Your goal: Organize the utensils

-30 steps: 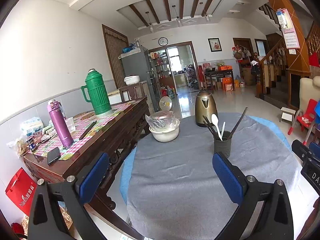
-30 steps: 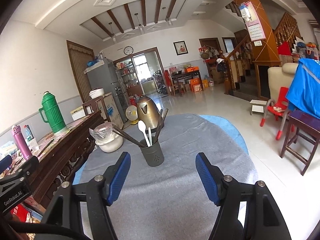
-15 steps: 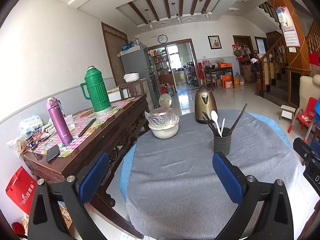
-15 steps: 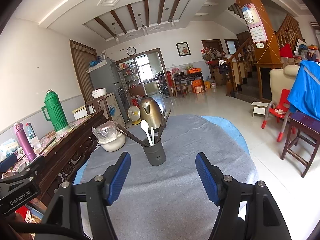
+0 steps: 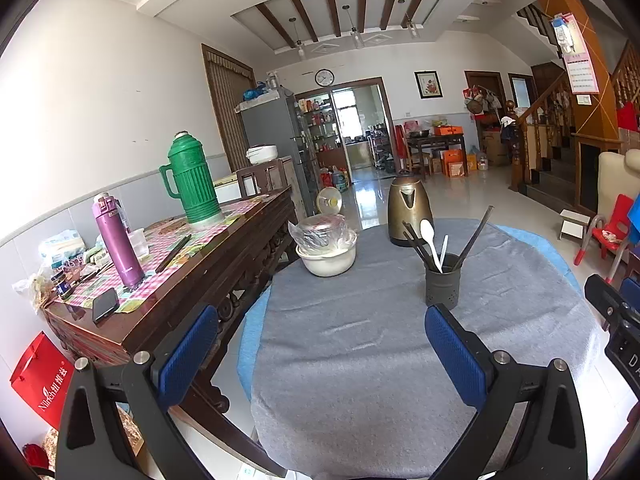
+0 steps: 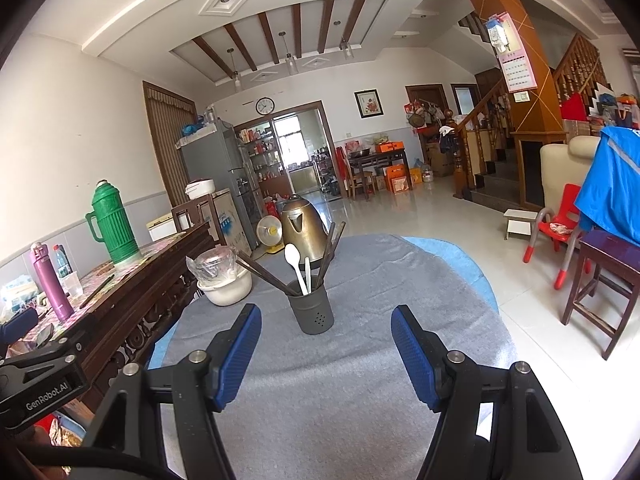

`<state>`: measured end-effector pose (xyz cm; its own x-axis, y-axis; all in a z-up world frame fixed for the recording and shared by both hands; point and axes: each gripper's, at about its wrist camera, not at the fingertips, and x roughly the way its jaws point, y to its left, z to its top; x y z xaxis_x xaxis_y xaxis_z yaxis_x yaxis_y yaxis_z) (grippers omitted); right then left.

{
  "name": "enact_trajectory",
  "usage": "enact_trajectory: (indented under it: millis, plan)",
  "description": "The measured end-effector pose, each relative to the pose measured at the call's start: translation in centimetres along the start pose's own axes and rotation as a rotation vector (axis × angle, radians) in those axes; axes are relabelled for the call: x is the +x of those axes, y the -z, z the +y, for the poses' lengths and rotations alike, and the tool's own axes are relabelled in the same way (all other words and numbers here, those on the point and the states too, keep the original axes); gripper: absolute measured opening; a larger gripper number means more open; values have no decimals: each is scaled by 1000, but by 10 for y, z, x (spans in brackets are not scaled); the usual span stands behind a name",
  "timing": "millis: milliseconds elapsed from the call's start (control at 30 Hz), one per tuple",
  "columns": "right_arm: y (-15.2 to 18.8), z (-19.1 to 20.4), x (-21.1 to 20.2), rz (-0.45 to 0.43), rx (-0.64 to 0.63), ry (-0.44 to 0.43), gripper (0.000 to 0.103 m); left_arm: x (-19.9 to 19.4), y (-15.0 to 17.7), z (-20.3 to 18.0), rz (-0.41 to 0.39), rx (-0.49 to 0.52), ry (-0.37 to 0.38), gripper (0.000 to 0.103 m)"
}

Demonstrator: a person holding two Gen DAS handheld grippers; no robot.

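Note:
A dark grey utensil holder (image 5: 442,281) (image 6: 311,312) stands upright on the round table's grey cloth (image 5: 360,344) (image 6: 360,392). It holds a white spoon (image 5: 429,236) (image 6: 293,261), a second white utensil and several dark chopsticks (image 5: 476,232) (image 6: 262,273) that lean outward. My left gripper (image 5: 322,346) hangs open over the near part of the cloth, short of the holder and to its left. My right gripper (image 6: 326,346) is open too, with the holder just beyond its gap. Both have nothing between their blue pads.
A cream bowl (image 5: 329,256) (image 6: 224,290) with a plastic-wrapped lid and a bronze kettle (image 5: 409,210) (image 6: 302,226) stand at the table's far side. A wooden sideboard (image 5: 192,280) on the left carries a green thermos (image 5: 194,178), a purple flask (image 5: 118,240) and a phone. A red chair (image 6: 560,236) and a stool (image 6: 608,280) stand right.
Both views have shifted only slightly; the holder sits a little farther ahead of each gripper than a second ago. The jaws keep the same width.

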<state>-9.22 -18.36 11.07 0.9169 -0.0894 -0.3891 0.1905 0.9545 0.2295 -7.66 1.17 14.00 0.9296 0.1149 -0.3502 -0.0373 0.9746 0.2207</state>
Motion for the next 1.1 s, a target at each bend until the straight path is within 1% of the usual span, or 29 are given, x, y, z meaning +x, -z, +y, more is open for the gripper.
enact_trajectory:
  millis: [1100]
  plan:
    - [-1, 0, 1, 7, -6, -4, 71, 0, 4, 2, 1, -8, -8, 103]
